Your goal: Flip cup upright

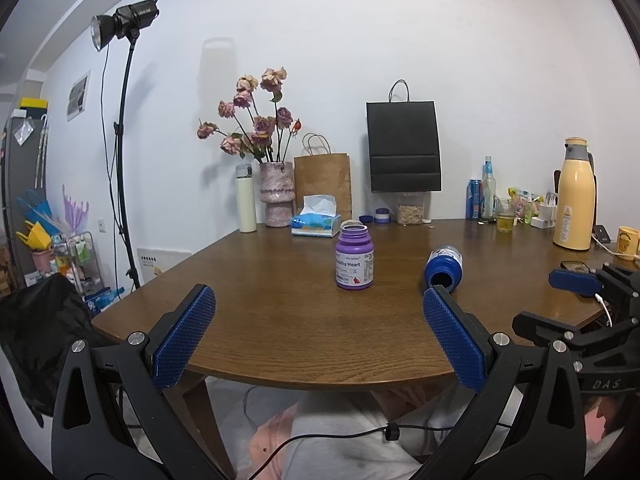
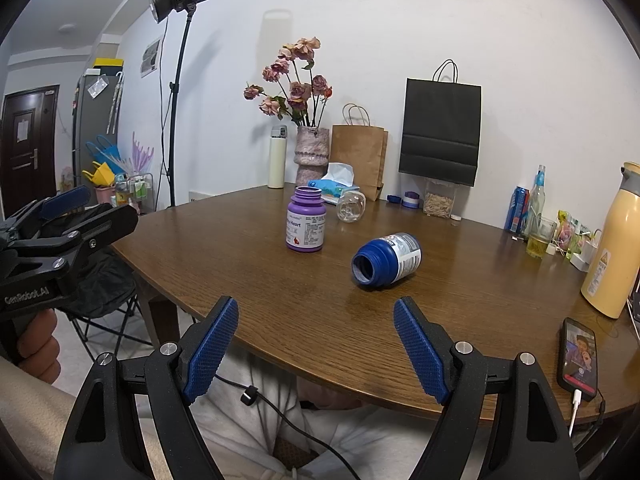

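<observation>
A clear glass cup (image 2: 351, 208) lies on its side on the brown table (image 2: 460, 300), just behind an upright purple bottle (image 2: 305, 220) with no lid. In the left wrist view the purple bottle (image 1: 354, 258) hides the cup. A blue bottle (image 2: 386, 260) lies on its side with its open mouth facing me; it also shows as the blue bottle (image 1: 443, 268). My left gripper (image 1: 319, 294) stands open over the table's near edge, holding nothing. My right gripper (image 2: 317, 304) is open too, short of the blue bottle and apart from it.
Along the wall stand a vase of dried roses (image 2: 312, 152), a white flask (image 2: 277, 158), a tissue box (image 2: 334, 184), paper bags (image 2: 360, 152), a yellow thermos (image 2: 612, 252) and a glass of yellow drink (image 2: 538, 240). A phone (image 2: 580, 354) lies at the right edge, charging.
</observation>
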`<state>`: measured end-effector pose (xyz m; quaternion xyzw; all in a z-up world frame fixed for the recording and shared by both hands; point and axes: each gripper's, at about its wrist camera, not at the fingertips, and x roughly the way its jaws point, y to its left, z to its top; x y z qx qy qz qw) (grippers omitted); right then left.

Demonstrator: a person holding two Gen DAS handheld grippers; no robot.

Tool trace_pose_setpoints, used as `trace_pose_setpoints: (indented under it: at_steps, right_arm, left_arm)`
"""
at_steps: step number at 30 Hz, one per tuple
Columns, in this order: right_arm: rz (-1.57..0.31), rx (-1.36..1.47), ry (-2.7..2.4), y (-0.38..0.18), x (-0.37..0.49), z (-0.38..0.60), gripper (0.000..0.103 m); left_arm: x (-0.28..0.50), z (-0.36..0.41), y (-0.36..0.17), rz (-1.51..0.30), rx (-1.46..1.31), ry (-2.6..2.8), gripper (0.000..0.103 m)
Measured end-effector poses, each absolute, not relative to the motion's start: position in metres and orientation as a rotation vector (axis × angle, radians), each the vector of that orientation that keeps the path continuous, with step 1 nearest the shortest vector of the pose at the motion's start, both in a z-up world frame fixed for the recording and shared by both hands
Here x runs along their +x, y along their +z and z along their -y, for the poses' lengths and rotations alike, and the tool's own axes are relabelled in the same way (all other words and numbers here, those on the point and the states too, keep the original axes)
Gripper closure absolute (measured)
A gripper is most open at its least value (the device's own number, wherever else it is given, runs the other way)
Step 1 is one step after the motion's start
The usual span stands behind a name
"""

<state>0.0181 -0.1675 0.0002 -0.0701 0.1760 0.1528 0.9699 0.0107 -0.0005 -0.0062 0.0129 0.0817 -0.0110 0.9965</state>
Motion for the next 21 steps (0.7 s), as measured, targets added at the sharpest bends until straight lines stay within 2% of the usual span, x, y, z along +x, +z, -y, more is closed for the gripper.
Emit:
trace_pose_setpoints:
  at_steps: [12,21]
  right_arm:
    - [-0.358,-0.106,0.236,0.003,0.080,0.167,0.019]
    - [-0.618,-0.008,0.148,-0.009,0.210,0.170,0.019]
  left_arm:
    - [0.092,-0.010,0.002,-0.226,-0.024,-0.048,0.000]
    - [0.168,0.007,-0.018,-0.451,0.008,-0.108,0.000]
